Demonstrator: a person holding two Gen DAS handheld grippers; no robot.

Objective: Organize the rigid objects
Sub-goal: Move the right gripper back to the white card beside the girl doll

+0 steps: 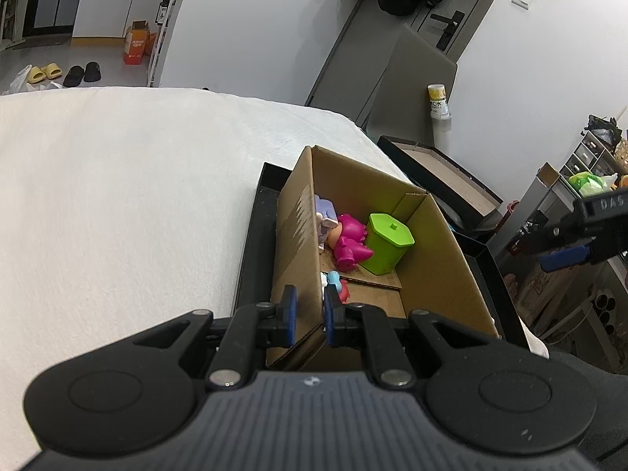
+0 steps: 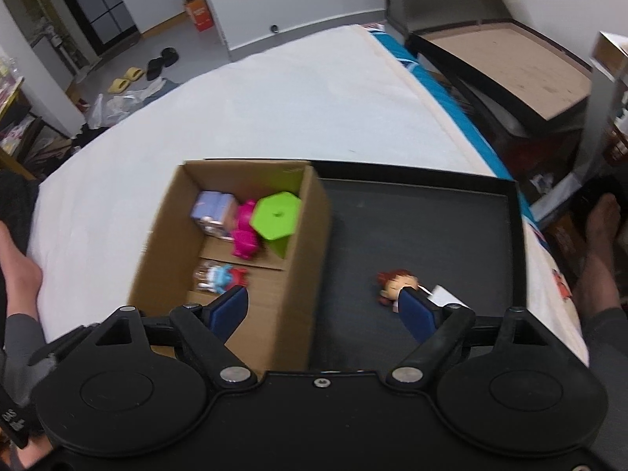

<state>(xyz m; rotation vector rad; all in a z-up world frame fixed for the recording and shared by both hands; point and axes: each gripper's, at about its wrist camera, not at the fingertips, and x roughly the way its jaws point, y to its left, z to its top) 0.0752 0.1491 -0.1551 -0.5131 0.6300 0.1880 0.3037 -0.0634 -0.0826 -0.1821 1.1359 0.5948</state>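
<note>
A cardboard box (image 1: 298, 235) (image 2: 306, 235) stands in the left part of a black tray (image 2: 431, 227) on the white bed. Inside it are a green hexagonal pot (image 1: 386, 241) (image 2: 276, 216), a pink figure (image 1: 349, 241) (image 2: 245, 231), a lilac figure (image 1: 325, 216) (image 2: 214, 212) and a small blue and red figure (image 1: 337, 280) (image 2: 223, 276). My left gripper (image 1: 310, 308) is shut on the box's left wall near its front corner. My right gripper (image 2: 325, 310) is open and empty, above the box's right wall. A red-haired doll (image 2: 396, 284) lies on the tray floor beside my right finger.
The white bed (image 1: 117, 196) stretches left and beyond the tray. A second open box with a brown floor (image 2: 510, 66) sits at the right past the bed edge. A person's bare foot (image 2: 600, 231) is at the right. Slippers lie on the floor far left.
</note>
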